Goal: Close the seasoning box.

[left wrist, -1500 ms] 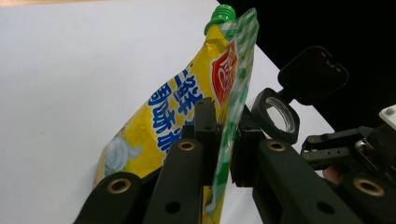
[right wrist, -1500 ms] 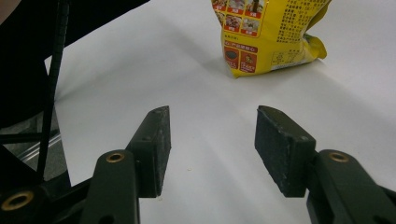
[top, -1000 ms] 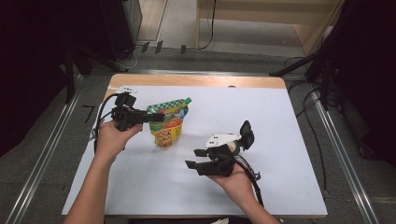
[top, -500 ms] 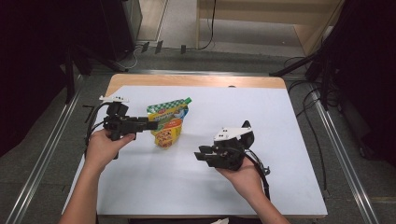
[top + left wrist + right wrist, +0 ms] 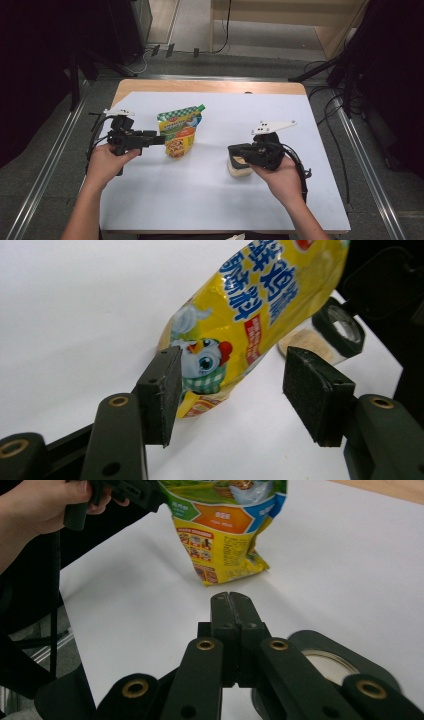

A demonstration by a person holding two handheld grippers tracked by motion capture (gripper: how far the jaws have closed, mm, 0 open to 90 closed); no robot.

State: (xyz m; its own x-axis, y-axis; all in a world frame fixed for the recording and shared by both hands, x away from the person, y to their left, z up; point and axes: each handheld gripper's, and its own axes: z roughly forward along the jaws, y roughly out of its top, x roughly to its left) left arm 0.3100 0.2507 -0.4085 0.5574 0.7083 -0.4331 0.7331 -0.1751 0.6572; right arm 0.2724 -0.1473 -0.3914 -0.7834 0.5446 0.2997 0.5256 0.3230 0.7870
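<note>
A yellow stand-up pouch [image 5: 179,132] with a chicken picture stands on the white table [image 5: 215,205]. My left gripper [image 5: 161,140] points at its left edge. Its jaws have just been opening and now stand apart. In the left gripper view [image 5: 240,385] the pouch [image 5: 250,305] rises just beyond the pads, which do not press it. A jar [image 5: 239,169] of beige powder stands right of centre, under my right gripper [image 5: 233,151]. That gripper's jaws have just been closing and in the right gripper view [image 5: 231,600] they meet with nothing between them. The jar's black lid [image 5: 327,665] lies below.
The table's wooden far edge [image 5: 210,86] runs along the back. Metal rails [image 5: 370,165] flank both sides. Cables trail from both grippers. White tabletop stretches in front of the pouch and jar.
The left hand has drawn back leftward and its jaws have spread off the pouch, which now stands more upright. The right gripper has risen, shifted right and shut, baring the jar beneath it.
</note>
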